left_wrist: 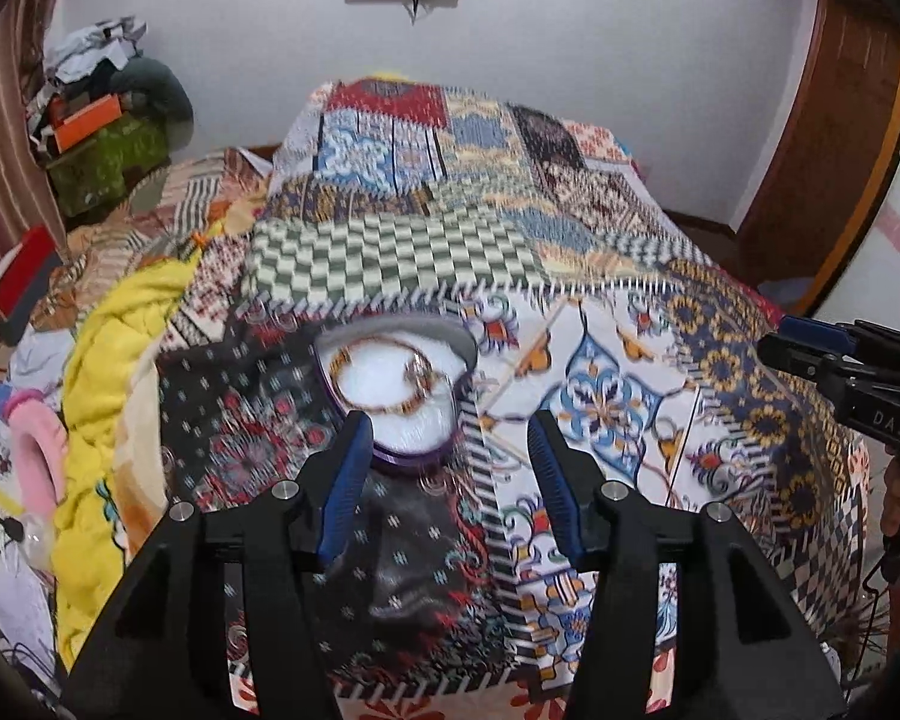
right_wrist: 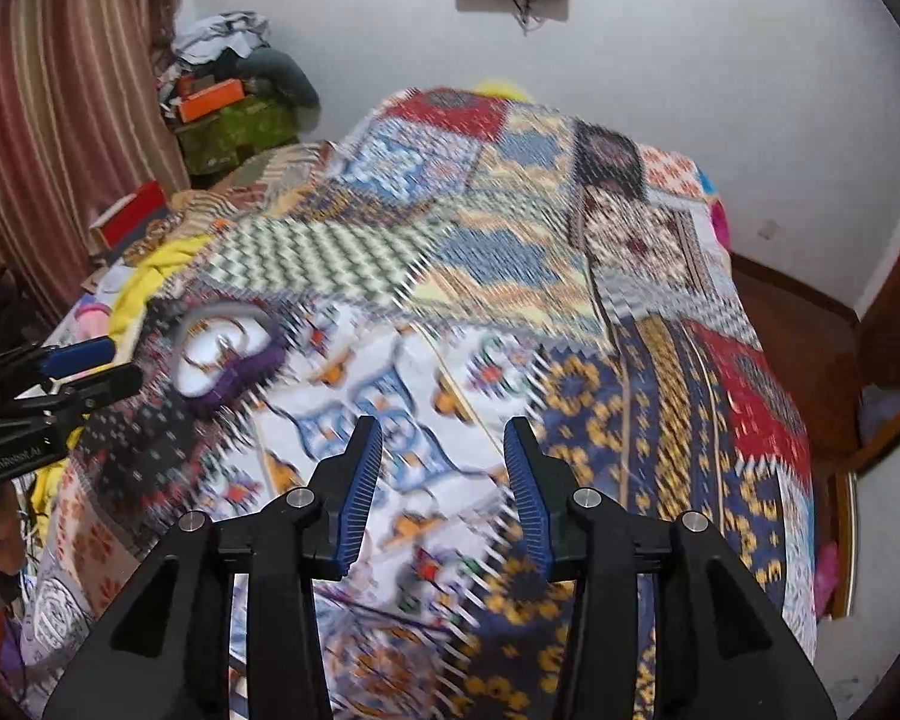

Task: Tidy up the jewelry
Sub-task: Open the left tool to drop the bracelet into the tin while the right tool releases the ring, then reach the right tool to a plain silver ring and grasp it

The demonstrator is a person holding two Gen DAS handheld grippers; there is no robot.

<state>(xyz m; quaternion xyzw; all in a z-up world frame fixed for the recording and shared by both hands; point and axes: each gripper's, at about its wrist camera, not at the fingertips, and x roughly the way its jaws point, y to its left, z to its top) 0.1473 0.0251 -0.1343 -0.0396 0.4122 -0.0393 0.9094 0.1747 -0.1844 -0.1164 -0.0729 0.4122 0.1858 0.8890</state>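
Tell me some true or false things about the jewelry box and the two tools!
1. The jewelry box sits open on the patchwork quilt. True.
2. The left tool is squeezing a bracelet. False: its fingers are spread apart with nothing between them.
3. A beaded bracelet lies inside the box on the white lining. True.
4. The right tool is shut tight. False: it is open and empty, above the quilt.
5. The box is nearer the right tool. False: it lies just ahead of the left tool.
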